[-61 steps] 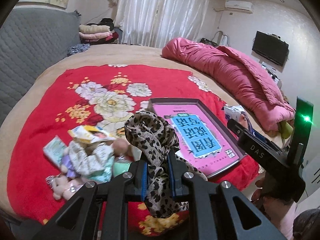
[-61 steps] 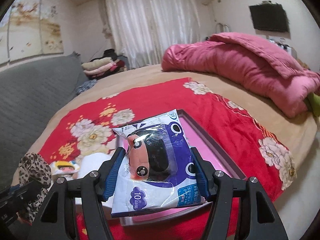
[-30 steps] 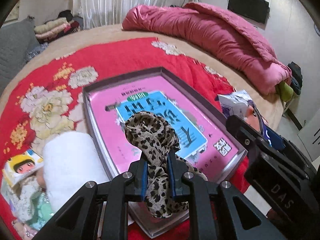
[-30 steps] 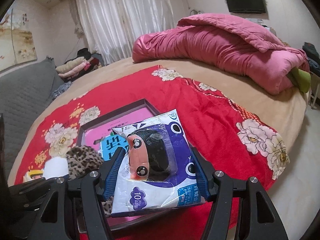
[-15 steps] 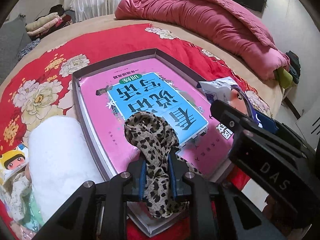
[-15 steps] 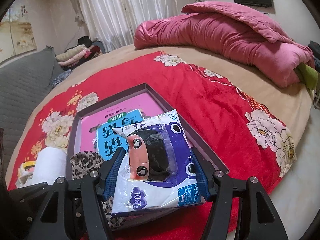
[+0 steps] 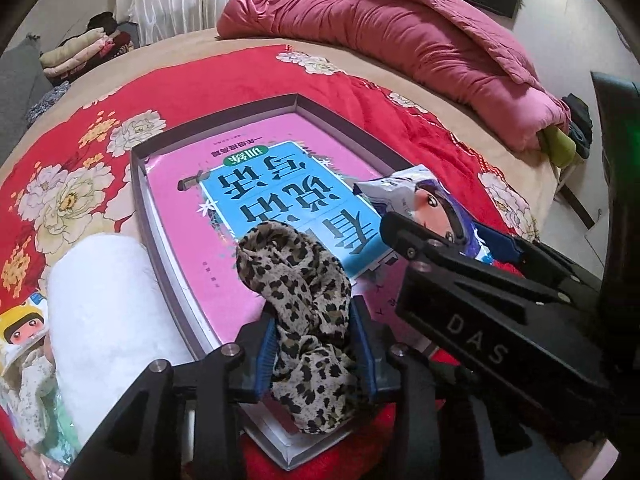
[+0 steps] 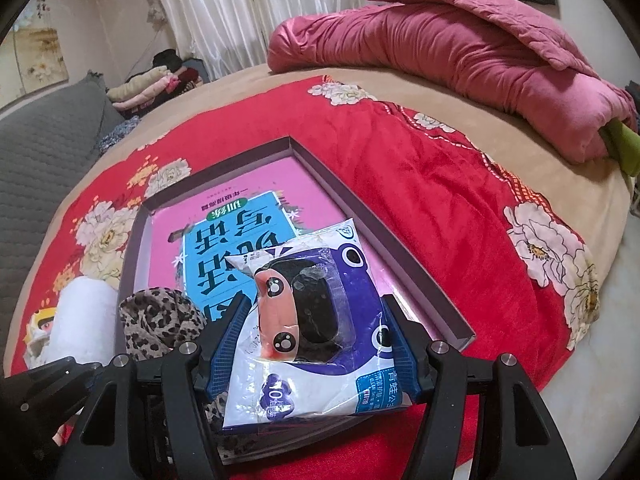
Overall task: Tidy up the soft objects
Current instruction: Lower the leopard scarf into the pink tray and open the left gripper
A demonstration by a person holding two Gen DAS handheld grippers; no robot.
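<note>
Left gripper (image 7: 316, 344) is pinching the leopard cloth (image 7: 298, 280), right gripper (image 8: 316, 344) clamping the wipes pack (image 8: 316, 320); both hovering over the tray (image 8: 420, 264). Nothing deposited yet; white roll (image 7: 104, 312) is waiting beside it.

- we note even, fairly bright indoor light, strongest from the white curtains (image 8: 208, 12) at the back.
- shadows are soft.
- fisheye bending is heavy, corners vignetted black.
- glare spots sit on the wipes packet (image 8: 316, 320); centre is sharp.
</note>
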